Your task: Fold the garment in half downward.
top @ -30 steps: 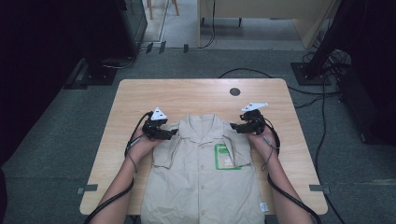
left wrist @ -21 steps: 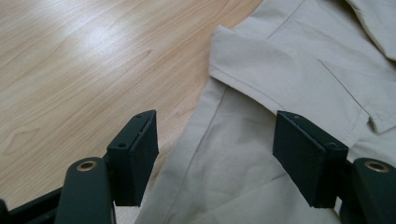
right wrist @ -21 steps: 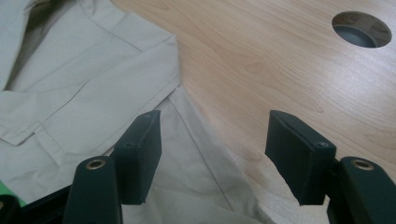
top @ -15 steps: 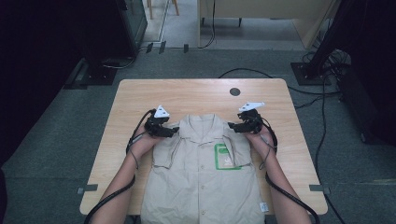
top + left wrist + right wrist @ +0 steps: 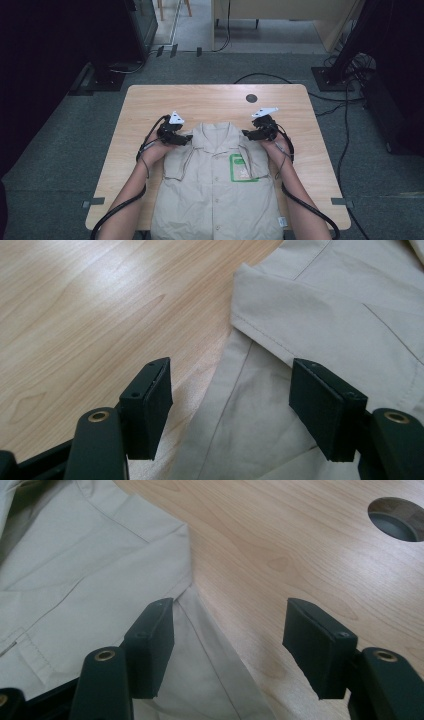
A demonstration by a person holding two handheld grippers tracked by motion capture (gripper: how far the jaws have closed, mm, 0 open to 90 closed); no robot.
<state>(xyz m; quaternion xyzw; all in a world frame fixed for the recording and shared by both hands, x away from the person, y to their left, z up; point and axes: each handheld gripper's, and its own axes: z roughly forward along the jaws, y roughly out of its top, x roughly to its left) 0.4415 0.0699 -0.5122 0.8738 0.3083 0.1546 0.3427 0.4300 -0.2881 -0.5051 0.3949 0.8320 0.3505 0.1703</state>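
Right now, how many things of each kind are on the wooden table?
Beige short-sleeved cotton shirts: 1
Green rectangular badges on the shirt: 1
Black hand-held tongs: 2, left tongs and right tongs
Round cable holes in the light wooden table: 1
Total: 5

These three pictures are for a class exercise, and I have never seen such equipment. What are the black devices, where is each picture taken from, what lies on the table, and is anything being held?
A person holds a hand-operated two-jaw gripper in each hand: the left gripper and the right gripper. The high view looks down from above the person's side of the wooden table. The other two pictures come from cameras riding on each gripper, looking along its black jaws.

A beige shirt with a green chest patch lies flat, collar away from the person. Each gripper sits at one shoulder, jaws open astride the shirt's edge. Nothing is gripped yet.
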